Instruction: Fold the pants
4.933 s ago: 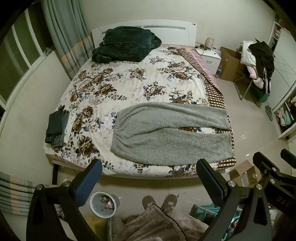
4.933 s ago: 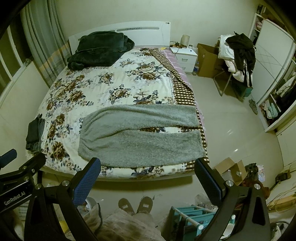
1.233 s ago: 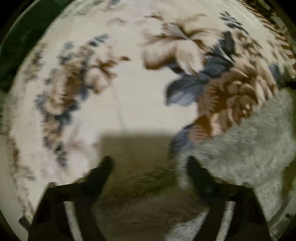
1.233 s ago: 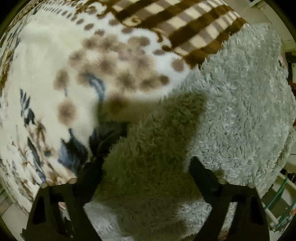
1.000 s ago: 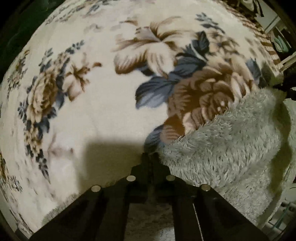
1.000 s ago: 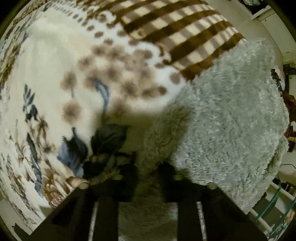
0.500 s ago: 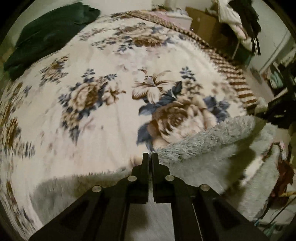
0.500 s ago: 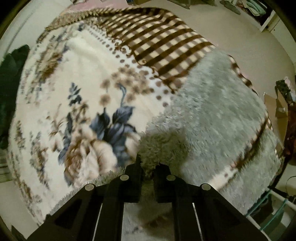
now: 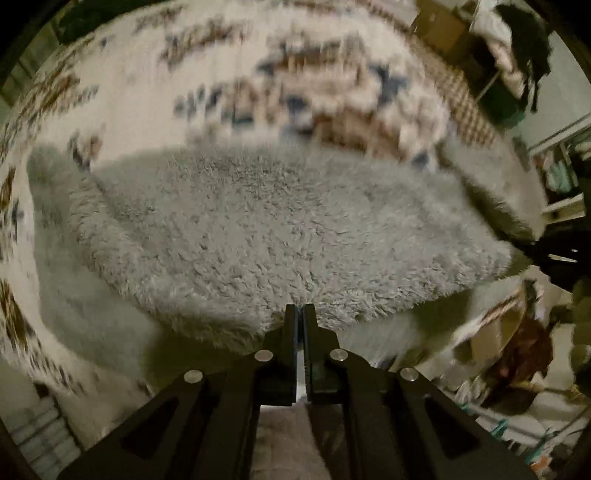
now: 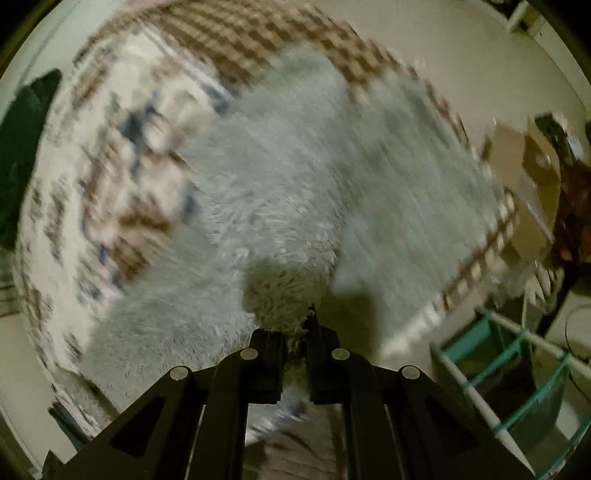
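Left gripper (image 9: pixel 300 317) clamped shut on the near edge of the grey fleece pants (image 9: pixel 266 229), fabric pinched between the fingers. Right gripper (image 10: pixel 297 334) likewise closed on a bunched tuft of the same pants (image 10: pixel 295 192).

Left view only: a folded-over layer of pants spread wide across the frame, a second fleece layer under it at left and far right; clothes heap (image 9: pixel 517 48) on a rack at far right; cardboard box (image 9: pixel 439 18) at top. Far bedspread badly blurred.

Right view only: pants running diagonally from near left to far right; checked brown border (image 10: pixel 258 33) of the bedspread beyond; dark green bundle (image 10: pixel 26 147) at the far left edge; teal-and-white rack (image 10: pixel 517 369) on the floor at near right; opened carton (image 10: pixel 524 177) on the floor at right.

Both views: floral bedspread (image 9: pixel 110 92) under the pants, on the bed. Whole right frame motion-smeared, detail of pant ends not readable. Gripper bodies block the near bed edge in both.
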`<state>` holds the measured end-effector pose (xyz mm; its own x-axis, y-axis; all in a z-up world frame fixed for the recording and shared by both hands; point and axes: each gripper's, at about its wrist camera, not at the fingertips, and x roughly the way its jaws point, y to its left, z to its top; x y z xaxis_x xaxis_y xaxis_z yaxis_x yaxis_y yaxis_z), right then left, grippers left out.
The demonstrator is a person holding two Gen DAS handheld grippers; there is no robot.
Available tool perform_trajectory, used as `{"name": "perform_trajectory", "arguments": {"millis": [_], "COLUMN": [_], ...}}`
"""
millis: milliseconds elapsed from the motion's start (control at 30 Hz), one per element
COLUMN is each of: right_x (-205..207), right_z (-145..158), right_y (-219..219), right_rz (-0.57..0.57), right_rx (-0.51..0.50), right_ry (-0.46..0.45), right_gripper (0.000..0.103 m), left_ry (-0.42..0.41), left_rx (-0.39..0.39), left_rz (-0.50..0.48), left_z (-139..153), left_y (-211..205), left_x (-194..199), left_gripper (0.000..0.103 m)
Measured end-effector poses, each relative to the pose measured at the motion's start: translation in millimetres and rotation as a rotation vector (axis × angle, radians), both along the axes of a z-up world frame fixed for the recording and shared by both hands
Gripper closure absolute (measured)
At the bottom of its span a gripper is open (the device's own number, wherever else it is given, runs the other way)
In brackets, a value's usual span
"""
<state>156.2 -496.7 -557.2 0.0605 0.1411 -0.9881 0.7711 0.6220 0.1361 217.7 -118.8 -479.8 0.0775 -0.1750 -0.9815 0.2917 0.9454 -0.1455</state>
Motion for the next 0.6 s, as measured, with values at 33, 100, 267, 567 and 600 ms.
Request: {"name": "perform_trajectory", "arguments": {"millis": [33,100,267,567,600], "right_x": [-15.2,-36.5,-59.9,-28.7,-16.6], "right_z": [-12.6,-32.4,-71.9,-1.8,2.6], "right_y": [-0.4,-1.0,-0.1,16.0,20.9], "right_rz": [-0.002,0.000,0.044,0.324,0.367], "right_rx": [0.007,0.011,0.057,-0.181,-0.213], "right_ry": [0.024,0.057,0.120,-0.016,-0.027], "right_gripper": [0.094,0.094,0.085,0.023,0.023], "left_ry": [0.024,0.061,0.090,-0.106,-0.139], "left_rx": [0.010,0.034,0.121,0.127,0.114], "left_rz": [0.001,0.001,0.026,0.180,0.186], "left_z": [-12.5,-38.2,-79.0,-11.8,-6.2], "left_y": [-2.1,-5.4,-8.3,-9.8,-14.7], "left_x": [-8.9,-23.3,-39.4,-35.5,-26.6], "left_gripper": [0.102,0.102,0.098,0.033,0.033]}}
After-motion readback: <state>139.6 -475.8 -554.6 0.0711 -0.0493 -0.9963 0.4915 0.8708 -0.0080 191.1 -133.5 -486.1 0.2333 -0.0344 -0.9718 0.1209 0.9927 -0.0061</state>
